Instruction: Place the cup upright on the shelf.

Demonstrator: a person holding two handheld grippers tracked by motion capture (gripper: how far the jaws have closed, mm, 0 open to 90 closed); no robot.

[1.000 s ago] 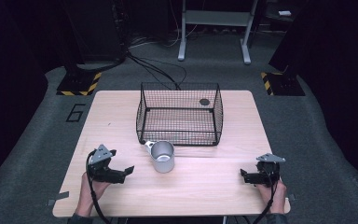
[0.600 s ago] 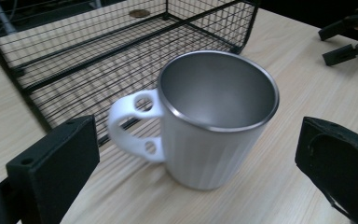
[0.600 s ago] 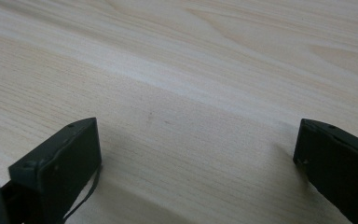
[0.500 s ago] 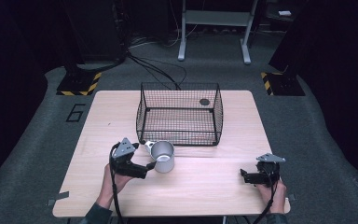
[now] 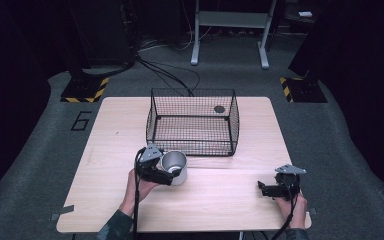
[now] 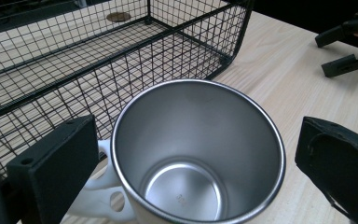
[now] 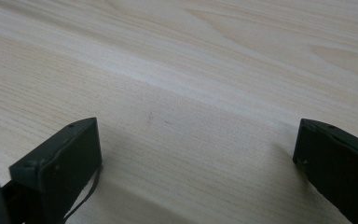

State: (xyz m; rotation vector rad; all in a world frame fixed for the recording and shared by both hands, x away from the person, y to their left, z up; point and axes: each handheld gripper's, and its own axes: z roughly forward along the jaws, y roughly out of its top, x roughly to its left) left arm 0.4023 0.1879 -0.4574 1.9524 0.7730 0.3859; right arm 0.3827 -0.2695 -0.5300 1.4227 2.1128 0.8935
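Note:
A steel mug [image 5: 175,164] with a white handle stands upright on the wooden table [image 5: 220,200], just in front of the black wire basket [image 5: 192,135]. My left gripper [image 5: 174,175] is open, with one jaw on each side of the mug. In the left gripper view the empty mug [image 6: 198,154] sits between the jaws, its handle [image 6: 100,205] by the left jaw and a gap at the right jaw. My right gripper [image 5: 264,189] rests open near the table's front right, with only bare wood [image 7: 196,93] between its jaws.
The basket [image 6: 121,70] is empty and open at the top, close behind the mug. A dark round mark [image 5: 219,109] lies on the table behind it. The right gripper [image 6: 349,46] shows far off in the left gripper view. Cables run over the floor beyond the table.
My left gripper has moved right and forward from the table's front left up to the mug, and its jaws now straddle it. The right gripper and mug have stayed put.

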